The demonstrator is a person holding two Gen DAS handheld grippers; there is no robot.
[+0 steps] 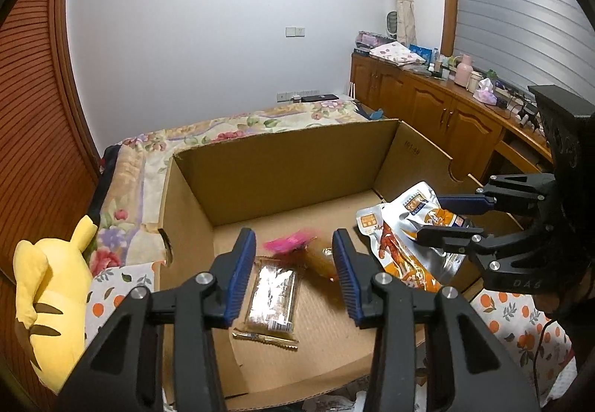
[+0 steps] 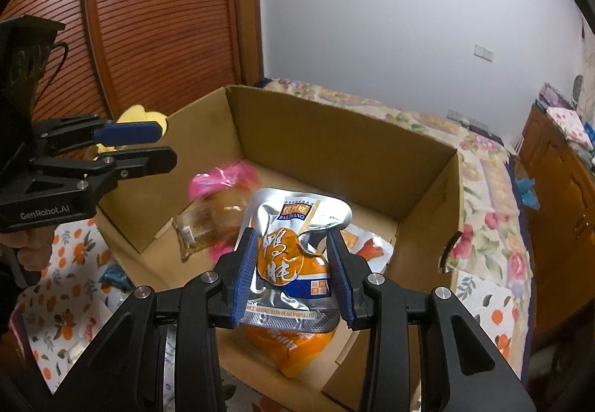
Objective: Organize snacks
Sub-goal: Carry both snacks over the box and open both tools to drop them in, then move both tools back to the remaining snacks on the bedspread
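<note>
An open cardboard box [image 1: 282, 166] sits on the bed; it also shows in the right wrist view [image 2: 334, 148]. My left gripper [image 1: 293, 274] is open and empty above the box's near side; it shows in the right wrist view [image 2: 163, 144] too. Below it lie a clear-wrapped brown bar [image 1: 273, 296] and a blurred pink-topped snack [image 1: 297, 248]. My right gripper [image 2: 293, 263] is shut on a silver and orange snack pouch [image 2: 293, 244] over the box's right part. The left wrist view shows this gripper [image 1: 442, 218] and pouch [image 1: 412, 218]. More orange pouches [image 2: 297, 348] lie beneath it.
A yellow plush toy [image 1: 52, 293] lies left of the box on an orange-print cloth [image 1: 115, 289]. The floral bedspread [image 1: 230, 125] extends behind. A wooden cabinet [image 1: 438, 107] with clutter runs along the right. A slatted wooden door [image 2: 148, 14] stands at left.
</note>
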